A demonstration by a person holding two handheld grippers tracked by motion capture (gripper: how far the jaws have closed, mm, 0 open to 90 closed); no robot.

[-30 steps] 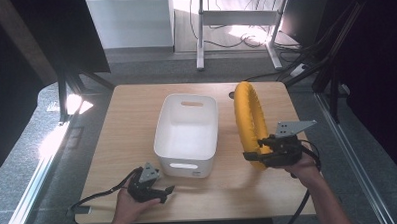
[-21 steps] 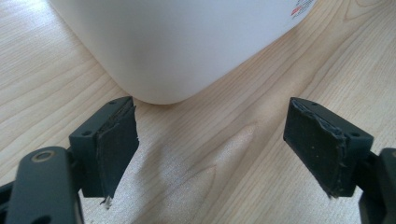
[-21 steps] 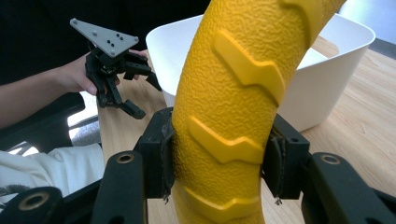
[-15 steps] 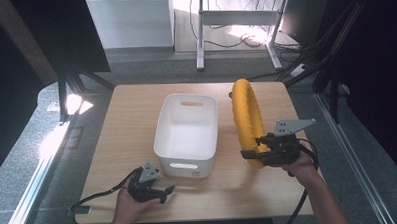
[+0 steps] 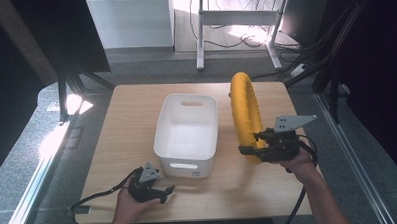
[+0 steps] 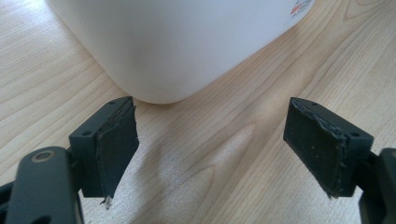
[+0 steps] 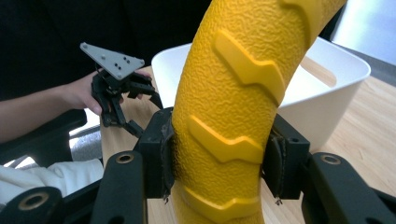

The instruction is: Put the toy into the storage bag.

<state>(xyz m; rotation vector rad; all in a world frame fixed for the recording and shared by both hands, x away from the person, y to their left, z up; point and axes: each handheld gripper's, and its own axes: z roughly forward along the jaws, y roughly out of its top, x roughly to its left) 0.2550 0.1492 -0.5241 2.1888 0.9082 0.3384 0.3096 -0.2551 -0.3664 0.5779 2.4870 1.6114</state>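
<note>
From the high view, a large yellow textured rubber ring [image 5: 246, 115] stands on edge on the right part of the light wooden table [image 5: 127, 124], just beside the right wall of the white rectangular plastic bin [image 5: 187, 130]. The ring's plane runs from the near side of the table to the far side, so its flat faces look left and right and its hole opens sideways. The right tongs [image 5: 252, 151] pinch its near lower arc, reaching in from the right. The left tongs [image 5: 164, 192] lie low by the table's near edge, pointing right, just in front of the bin's near left corner.

In the left gripper view, the left tongs [image 6: 210, 144] are spread wide over bare wood, with the rounded corner of the bin [image 6: 187, 46] just beyond their tips.

In the right gripper view, the right tongs [image 7: 219, 158] press on both sides of the ring [image 7: 233, 93], whose pebbled band with raised zigzag ribs rises upward between the pads. The bin [image 7: 336, 88] sits behind it.
</note>
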